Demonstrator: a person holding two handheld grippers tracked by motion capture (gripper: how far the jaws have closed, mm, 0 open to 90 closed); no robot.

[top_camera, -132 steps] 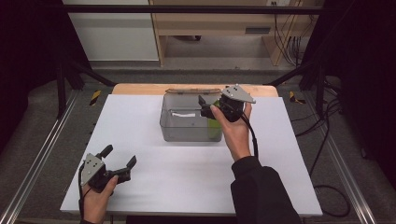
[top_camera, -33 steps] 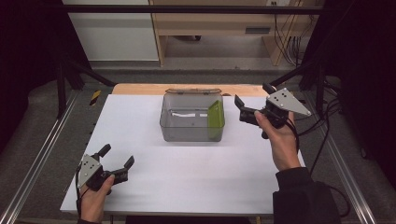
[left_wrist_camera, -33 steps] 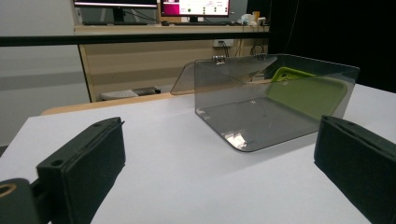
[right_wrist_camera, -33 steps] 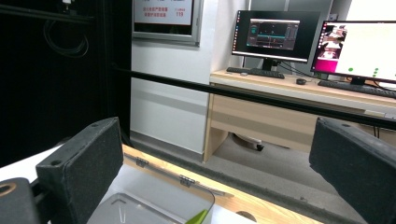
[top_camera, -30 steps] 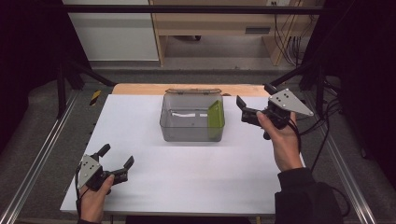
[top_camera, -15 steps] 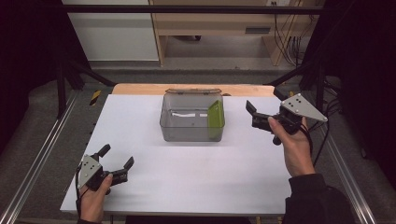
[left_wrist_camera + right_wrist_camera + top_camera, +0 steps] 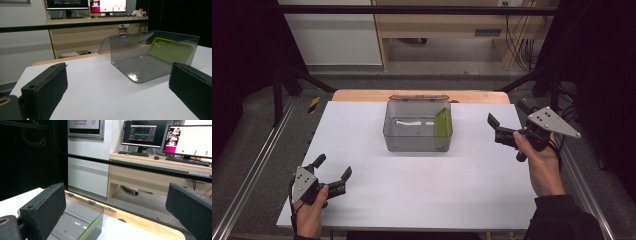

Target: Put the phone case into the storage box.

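- White tabletop (image 7: 412,190) fills the middle of the high view, with a strip of bare wood along its far edge.
- A clear smoky-grey plastic box (image 7: 417,131) stands on the table towards the far side, near the centre. Its hinged lid (image 7: 418,98) is swung open towards the back.
- A flat green item (image 7: 443,123) stands on edge inside the box, leaning against the wall on the person's right. What it is cannot be told.
- A pale strip lies on the bottom of the box; it is too small to identify.
- The left gripper (image 7: 331,175) is at the near left corner of the table, held in the person's left hand (image 7: 309,215). Its two black jaws are spread wide and hold nothing.
- From the left gripper view, the box (image 7: 150,57) sits well ahead, seen between the parted jaws, with the green item (image 7: 170,51) showing through its wall.
- The right gripper (image 7: 503,129) is by the right edge of the table, well to the right of the box, held in the right hand (image 7: 539,162). Its jaws are also spread wide, with nothing between them.
- In the right gripper view, the box's corner (image 7: 82,222) sits low between the jaws, and a desk with computer monitors (image 7: 145,133) stands beyond.
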